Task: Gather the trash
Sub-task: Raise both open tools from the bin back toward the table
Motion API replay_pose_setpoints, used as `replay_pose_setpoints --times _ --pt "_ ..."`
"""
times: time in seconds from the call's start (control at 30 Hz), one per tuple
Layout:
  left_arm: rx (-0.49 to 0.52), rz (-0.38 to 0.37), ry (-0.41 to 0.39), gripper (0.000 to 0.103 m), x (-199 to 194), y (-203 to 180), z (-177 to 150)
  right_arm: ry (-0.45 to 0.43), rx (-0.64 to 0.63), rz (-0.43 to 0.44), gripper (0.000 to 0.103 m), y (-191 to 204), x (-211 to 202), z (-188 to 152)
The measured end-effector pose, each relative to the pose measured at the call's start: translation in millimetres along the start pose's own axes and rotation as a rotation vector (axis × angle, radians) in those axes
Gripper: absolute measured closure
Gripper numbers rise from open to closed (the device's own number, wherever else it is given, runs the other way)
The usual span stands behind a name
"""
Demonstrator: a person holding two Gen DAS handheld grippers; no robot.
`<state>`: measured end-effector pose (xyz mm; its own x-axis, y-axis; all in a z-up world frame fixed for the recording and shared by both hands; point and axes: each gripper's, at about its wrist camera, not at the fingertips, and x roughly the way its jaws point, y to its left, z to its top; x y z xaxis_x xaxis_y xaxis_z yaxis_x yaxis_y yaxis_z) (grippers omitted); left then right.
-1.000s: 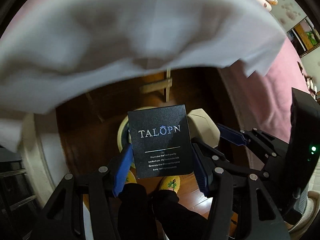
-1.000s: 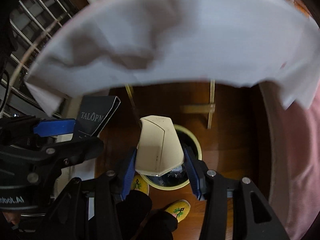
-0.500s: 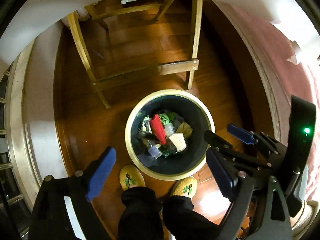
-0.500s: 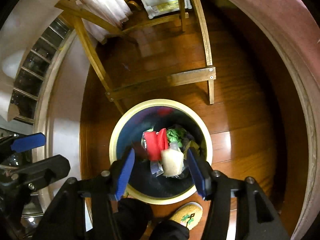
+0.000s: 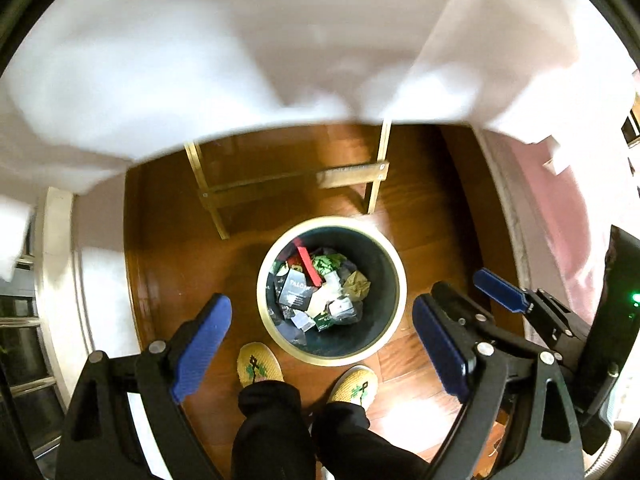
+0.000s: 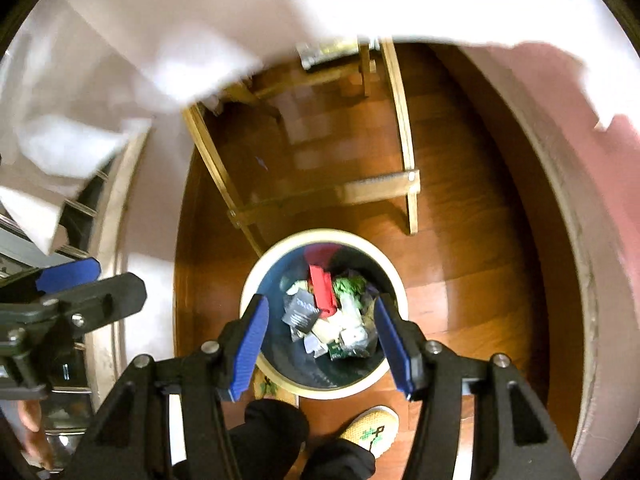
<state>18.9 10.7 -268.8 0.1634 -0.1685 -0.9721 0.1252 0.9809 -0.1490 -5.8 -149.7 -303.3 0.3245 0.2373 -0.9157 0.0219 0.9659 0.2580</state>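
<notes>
A round bin [image 5: 394, 280] [image 6: 250, 288] with a cream rim and dark inside stands on the wooden floor below both grippers. Inside it lie a black TALOPN box [image 5: 295, 291] [image 6: 301, 313], a red piece [image 5: 310, 266] [image 6: 324, 290], green wrapping and other scraps. My left gripper [image 5: 320, 340] hangs wide open above the bin with nothing between its blue pads. My right gripper [image 6: 320, 344] is open too, directly over the bin, empty. In the left wrist view the right gripper [image 5: 500, 292] shows at the right edge.
A white cloth [image 5: 240, 60] [image 6: 200, 20] hangs from the table edge across the top of both views. Wooden table legs and a crossbar [image 5: 280, 184] [image 6: 320, 196] stand just beyond the bin. A person's yellow slippers [image 5: 258, 364] and dark trouser legs are beside the bin.
The left gripper let go of the black TALOPN box and the right let go of the cream carton; both now lie in the bin. Both grippers opened, dipped toward the bin and came back up.
</notes>
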Motion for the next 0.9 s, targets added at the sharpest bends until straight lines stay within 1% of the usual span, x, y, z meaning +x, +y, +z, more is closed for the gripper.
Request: replay_pose_setpoints --times 0.17,0.27,0.37,0.5,0.63,0.8,0.83,0.9 --pt "0.014 0.004 -0.038 0.012 -55.9 -5.2 8.7 -0.059 -0.027 0.006 0.047 14.5 -60.6 17.9" --pt "0.027 0.006 -0.055 0.012 -92.6 -9.6 14.0 -0.092 -0.065 0.006 0.044 26.2 -97.1 30.3" --pt "0.035 0.002 -0.078 0.012 -133.0 -13.4 20.0 -0.104 -0.099 0.019 0.044 40.6 -128.9 40.4" --pt "0.047 0.015 -0.134 0.012 -184.6 -17.8 27.5 -0.132 -0.149 0.028 0.044 59.0 -173.0 54.8" --pt "0.058 0.033 -0.195 0.012 -232.8 -25.1 35.4 -0.184 -0.221 0.021 0.044 75.5 -212.6 67.8" --pt "0.057 0.050 -0.262 0.012 -272.9 -30.4 45.5 -0.273 -0.300 0.010 0.044 91.7 -258.1 87.8" --pt "0.054 0.054 -0.274 0.012 -279.2 -31.3 48.2 -0.289 -0.310 0.009 0.043 94.6 -264.1 91.2" --pt "0.047 0.051 -0.295 0.012 -291.1 -32.2 53.3 -0.320 -0.329 0.005 0.033 99.6 -276.9 100.7"
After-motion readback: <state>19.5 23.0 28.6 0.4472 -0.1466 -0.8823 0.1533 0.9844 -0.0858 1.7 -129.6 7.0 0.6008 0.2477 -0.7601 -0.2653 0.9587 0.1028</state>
